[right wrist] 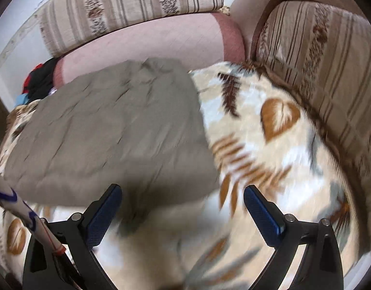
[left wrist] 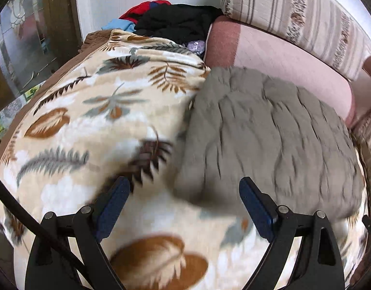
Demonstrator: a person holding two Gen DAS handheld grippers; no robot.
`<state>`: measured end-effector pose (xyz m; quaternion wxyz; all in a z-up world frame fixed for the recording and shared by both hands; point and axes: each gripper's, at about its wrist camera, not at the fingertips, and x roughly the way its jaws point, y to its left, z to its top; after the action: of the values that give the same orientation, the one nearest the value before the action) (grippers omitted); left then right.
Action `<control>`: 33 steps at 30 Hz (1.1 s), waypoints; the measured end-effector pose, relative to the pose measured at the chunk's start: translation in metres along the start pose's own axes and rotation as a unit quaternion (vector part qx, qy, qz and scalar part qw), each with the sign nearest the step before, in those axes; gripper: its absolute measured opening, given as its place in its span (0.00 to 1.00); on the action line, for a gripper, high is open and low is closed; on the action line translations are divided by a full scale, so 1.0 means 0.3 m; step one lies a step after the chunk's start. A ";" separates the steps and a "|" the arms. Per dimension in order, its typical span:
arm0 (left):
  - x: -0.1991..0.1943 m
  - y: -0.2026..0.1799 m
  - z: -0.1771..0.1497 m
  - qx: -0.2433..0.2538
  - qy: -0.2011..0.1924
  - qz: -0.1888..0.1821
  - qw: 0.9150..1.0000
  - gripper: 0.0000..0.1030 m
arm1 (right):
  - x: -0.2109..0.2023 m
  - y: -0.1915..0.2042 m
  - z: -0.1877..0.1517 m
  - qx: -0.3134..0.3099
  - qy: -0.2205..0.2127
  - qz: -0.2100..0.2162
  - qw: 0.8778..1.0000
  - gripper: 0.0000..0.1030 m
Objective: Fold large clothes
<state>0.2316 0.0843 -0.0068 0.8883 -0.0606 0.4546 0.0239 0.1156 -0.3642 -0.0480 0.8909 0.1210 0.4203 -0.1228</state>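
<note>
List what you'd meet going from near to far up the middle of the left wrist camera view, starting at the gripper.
left gripper → leaf-print blanket → gray folded garment → pink bolster → striped cushion

- Left wrist view: we look forward and down between the left gripper [left wrist: 184, 195] fingers, close above the leaf-print blanket [left wrist: 93, 125], facing the pink bolster [left wrist: 277, 55].
- Right wrist view: we look the same way past the right gripper [right wrist: 183, 200], equally close.
- Shared: the grey garment [left wrist: 270, 130] [right wrist: 108, 133], blanket [right wrist: 270, 145], bolster [right wrist: 142, 41] and striped cushion [left wrist: 294, 17] [right wrist: 127, 2].
</note>
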 end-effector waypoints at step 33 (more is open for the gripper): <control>-0.459 -0.149 -0.471 0.060 -0.074 0.003 0.995 0.89 | -0.324 0.342 -0.335 -0.077 -0.034 0.041 0.996 0.99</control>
<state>0.0415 0.0234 0.0268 0.9216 -0.0044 0.3882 0.0037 0.0162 -0.2244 -0.0229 0.9155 0.0653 0.3929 -0.0577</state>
